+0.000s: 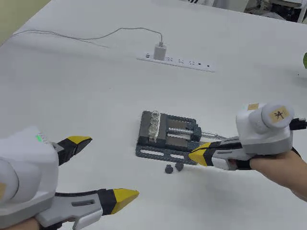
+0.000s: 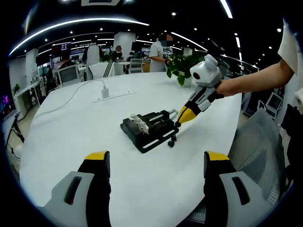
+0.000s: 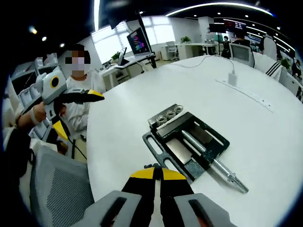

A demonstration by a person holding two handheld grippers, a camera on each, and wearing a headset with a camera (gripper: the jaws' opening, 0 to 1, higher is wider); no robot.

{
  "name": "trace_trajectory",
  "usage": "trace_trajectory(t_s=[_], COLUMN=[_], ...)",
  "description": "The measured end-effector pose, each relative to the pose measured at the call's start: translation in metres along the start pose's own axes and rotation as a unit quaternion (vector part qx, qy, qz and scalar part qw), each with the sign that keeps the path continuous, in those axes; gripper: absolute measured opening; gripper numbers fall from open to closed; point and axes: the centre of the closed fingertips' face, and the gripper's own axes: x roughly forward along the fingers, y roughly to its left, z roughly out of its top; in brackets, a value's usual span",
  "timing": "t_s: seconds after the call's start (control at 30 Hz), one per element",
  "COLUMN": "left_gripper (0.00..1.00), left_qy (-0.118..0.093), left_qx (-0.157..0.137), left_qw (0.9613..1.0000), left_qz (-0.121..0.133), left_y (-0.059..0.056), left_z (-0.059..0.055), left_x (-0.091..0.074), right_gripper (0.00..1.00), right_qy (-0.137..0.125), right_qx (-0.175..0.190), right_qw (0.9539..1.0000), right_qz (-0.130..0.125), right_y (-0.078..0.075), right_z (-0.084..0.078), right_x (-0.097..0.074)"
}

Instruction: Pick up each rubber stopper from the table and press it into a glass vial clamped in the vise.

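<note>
**Workbench with vise, head view.** A dark vise [image 1: 165, 139] stands on the white table [image 1: 96, 86], its screw handle pointing toward the side of the right gripper [image 1: 199, 155].

- **Vials:** A row of glass vials [image 1: 153, 125] is clamped upright between the vise's jaws, at the end away from the handle. The right gripper view shows three vial tops in this row.
- **Stoppers:** Two dark rubber stoppers [image 1: 169, 168] lie on the table just in front of the vise's base. They sit side by side and touch neither the vise nor a gripper.
- **Right gripper:** Its yellow-tipped jaws are pressed together, with nothing visible between them. The tips sit close beside the vise's front edge, near the stoppers and on the handle side.
- **Left gripper:** The left gripper [image 1: 103, 167] is well apart from the vise, on the vials' side. Its jaws are spread wide and hold nothing.
- **Background:** Beyond the vise, a white power strip [image 1: 175, 61] lies on the table. A charger [image 1: 159, 50] is plugged into it, and a cable [image 1: 91, 39] trails away from the charger.
</note>
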Motion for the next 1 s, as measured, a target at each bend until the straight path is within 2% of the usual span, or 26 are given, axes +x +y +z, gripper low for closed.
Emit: trace_trajectory(t_s=[0.1, 0.17, 0.27, 0.37, 0.43, 0.6, 0.63, 0.67, 0.73, 0.77, 0.8, 0.83, 0.9, 0.93, 0.97, 1.0], left_gripper=[0.79, 0.78, 0.75, 0.72, 0.7, 0.63, 0.62, 0.61, 0.57, 0.55, 0.53, 0.52, 0.49, 0.48, 0.47, 0.45], left_qy=[-0.017, -0.028, -0.038, -0.052, -0.06, -0.078, -0.085, -0.088, -0.098, -0.101, -0.105, -0.107, -0.112, -0.115, -0.12, -0.123], left_qx=[0.01, 0.023, 0.038, 0.064, 0.075, 0.094, 0.098, 0.101, 0.104, 0.103, 0.102, 0.101, 0.093, 0.093, 0.089, 0.085], left_qw=[0.9998, 0.9993, 0.9984, 0.9962, 0.9947, 0.991, 0.9898, 0.9891, 0.9874, 0.9869, 0.9863, 0.9859, 0.9857, 0.985, 0.9846, 0.9843], left_qz=[-0.002, -0.009, -0.016, -0.03, -0.036, -0.054, -0.059, -0.061, -0.07, -0.073, -0.077, -0.079, -0.085, -0.088, -0.091, -0.094], left_y=[0.001, -0.001, -0.003, -0.008, -0.011, -0.019, -0.022, -0.024, -0.028, -0.03, -0.032, -0.034, -0.037, -0.038, -0.04, -0.041], left_z=[0.008, 0.013, 0.02, 0.029, 0.033, 0.045, 0.049, 0.051, 0.056, 0.059, 0.061, 0.063, 0.066, 0.067, 0.069, 0.071], left_x=[0.002, 0.004, 0.007, 0.01, 0.012, 0.016, 0.017, 0.018, 0.019, 0.019, 0.02, 0.02, 0.021, 0.021, 0.021, 0.021], right_gripper=[0.0, 0.0, 0.0, 0.0, 0.0, 0.0, 0.0, 0.0, 0.0, 0.0, 0.0, 0.0, 0.0, 0.0, 0.0, 0.0], right_qy=[-0.023, -0.045, -0.076, -0.114, -0.126, -0.17, -0.178, -0.182, -0.192, -0.194, -0.199, -0.201, -0.207, -0.208, -0.211, -0.209], right_qx=[0.033, 0.064, 0.114, 0.168, 0.195, 0.27, 0.29, 0.301, 0.332, 0.341, 0.359, 0.372, 0.415, 0.427, 0.435, 0.44], right_qw=[0.9991, 0.9965, 0.9892, 0.9757, 0.9674, 0.9349, 0.9251, 0.9195, 0.9025, 0.8972, 0.8873, 0.8793, 0.8526, 0.8437, 0.838, 0.8354], right_qz=[0.013, 0.03, 0.052, 0.082, 0.101, 0.155, 0.169, 0.176, 0.196, 0.202, 0.211, 0.219, 0.242, 0.251, 0.252, 0.254], right_y=[0.007, 0.017, 0.031, 0.046, 0.054, 0.076, 0.08, 0.082, 0.088, 0.09, 0.092, 0.094, 0.098, 0.1, 0.1, 0.101], right_z=[0.011, 0.019, 0.032, 0.047, 0.053, 0.072, 0.075, 0.077, 0.081, 0.081, 0.082, 0.083, 0.085, 0.085, 0.085, 0.084], right_x=[-0.002, -0.005, -0.009, -0.016, -0.02, -0.033, -0.036, -0.038, -0.043, -0.044, -0.046, -0.047, -0.05, -0.051, -0.051, -0.051])
